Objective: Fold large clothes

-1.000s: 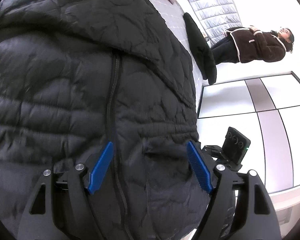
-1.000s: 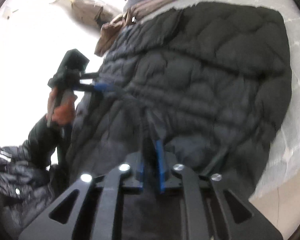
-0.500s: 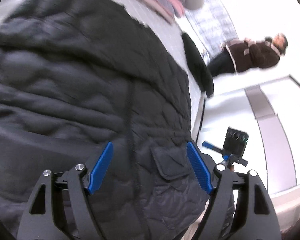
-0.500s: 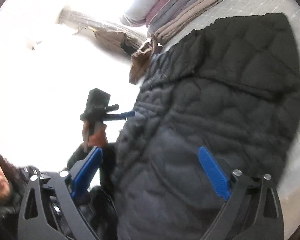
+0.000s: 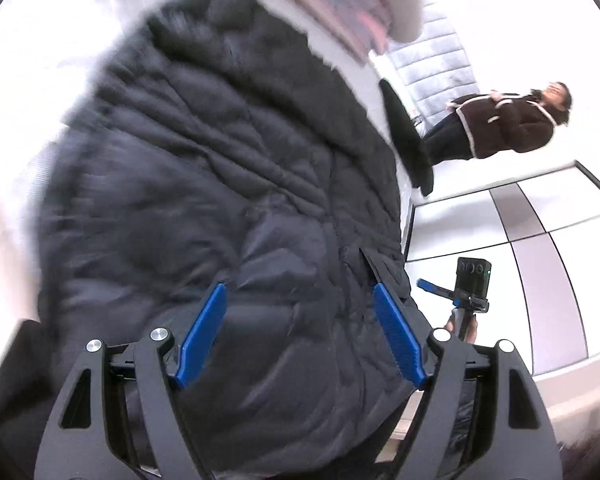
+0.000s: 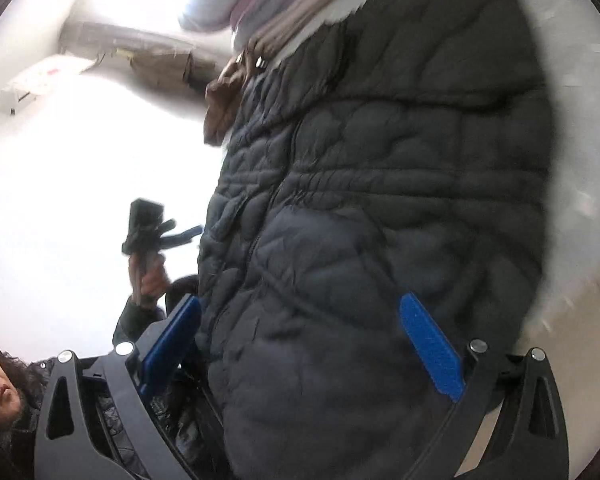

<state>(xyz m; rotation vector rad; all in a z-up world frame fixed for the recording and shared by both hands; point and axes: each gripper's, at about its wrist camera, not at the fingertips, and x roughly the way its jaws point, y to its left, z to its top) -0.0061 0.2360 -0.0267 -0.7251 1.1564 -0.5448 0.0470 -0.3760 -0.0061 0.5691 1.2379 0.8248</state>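
The black quilted jacket (image 5: 240, 208) lies spread on a pale quilted surface (image 6: 580, 128), its lower edge hanging over the near side. Whether that surface is a bench or a bed cannot be told. A zipper line runs up the front of the garment.

Left tool (image 5: 300, 336): jaws stand well apart above the jacket's lower part. The blue pads (image 5: 202, 336) press on nothing. No fabric is held.

Right tool (image 6: 300, 352): jaws have just been opening and now stand at full width. The jacket lies beneath and between the blue pads (image 6: 432, 352), which do not clamp it.

A stack of folded clothes (image 6: 284, 4) lies beyond the jacket's far edge. A person in a brown coat (image 5: 504, 128) stands in the background of the left view.
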